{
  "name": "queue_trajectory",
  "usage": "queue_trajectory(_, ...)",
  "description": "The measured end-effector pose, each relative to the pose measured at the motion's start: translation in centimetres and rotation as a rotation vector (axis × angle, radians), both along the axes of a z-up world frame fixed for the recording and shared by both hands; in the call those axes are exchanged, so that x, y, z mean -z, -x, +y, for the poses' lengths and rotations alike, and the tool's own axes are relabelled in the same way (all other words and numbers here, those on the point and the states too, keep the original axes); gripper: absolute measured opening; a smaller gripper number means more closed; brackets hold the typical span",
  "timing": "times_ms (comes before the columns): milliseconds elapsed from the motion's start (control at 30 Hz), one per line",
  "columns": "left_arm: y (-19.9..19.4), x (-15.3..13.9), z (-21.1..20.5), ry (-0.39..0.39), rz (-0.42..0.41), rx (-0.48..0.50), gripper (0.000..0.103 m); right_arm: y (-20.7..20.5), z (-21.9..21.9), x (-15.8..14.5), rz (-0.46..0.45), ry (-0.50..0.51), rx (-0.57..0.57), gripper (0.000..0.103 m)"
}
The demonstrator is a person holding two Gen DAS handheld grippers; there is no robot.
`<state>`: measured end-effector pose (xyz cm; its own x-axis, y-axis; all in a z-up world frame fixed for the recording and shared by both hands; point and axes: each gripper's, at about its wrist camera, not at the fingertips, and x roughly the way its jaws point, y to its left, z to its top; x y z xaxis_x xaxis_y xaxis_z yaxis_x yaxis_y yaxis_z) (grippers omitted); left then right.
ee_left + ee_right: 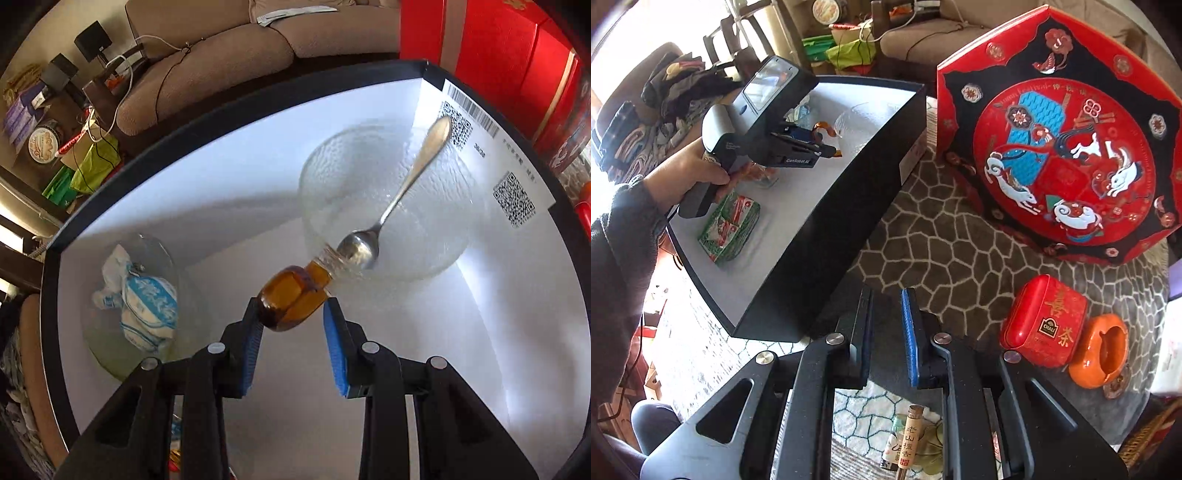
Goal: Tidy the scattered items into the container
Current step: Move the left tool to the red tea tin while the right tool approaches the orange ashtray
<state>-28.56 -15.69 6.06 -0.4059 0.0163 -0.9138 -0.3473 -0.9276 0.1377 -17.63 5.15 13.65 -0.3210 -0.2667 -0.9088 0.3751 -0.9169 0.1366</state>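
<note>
Left tongs (pixel 293 317) clenched on the amber bottle (pixel 291 297), held low inside the black box (pixel 236 99), bottle neck against the glass bowl (pixel 384 206) with the spoon (pixel 399 195) in it, wrapped packet (pixel 147 299) off to the left. Placing step, I'd say: set the bottle down clear of the bowl, then release. Right tongs (pixel 886 325) nearly closed, empty, hovering over the surface (pixel 942 251) by the red tin (pixel 1043 321) and orange ashtray (pixel 1099 356), likely next pickups.
</note>
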Motion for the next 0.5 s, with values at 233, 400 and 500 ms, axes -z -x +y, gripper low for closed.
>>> queue_trajectory(233,-4.1,-1.3,2.8,-0.096,-0.051,0.026,0.031,-1.2,0.3,-1.2,-0.003,0.019,0.009,0.015)
queue_trajectory(400,-3.7,-1.4,4.8,-0.139,-0.076,-0.01,0.031,-2.5,0.6,-2.5,0.001,0.022,0.015,0.016)
queue_trajectory(500,-3.8,-0.8,5.7,-0.075,-0.074,-0.002,0.031,-3.4,1.4,-3.1,-0.002,0.022,0.029,0.016)
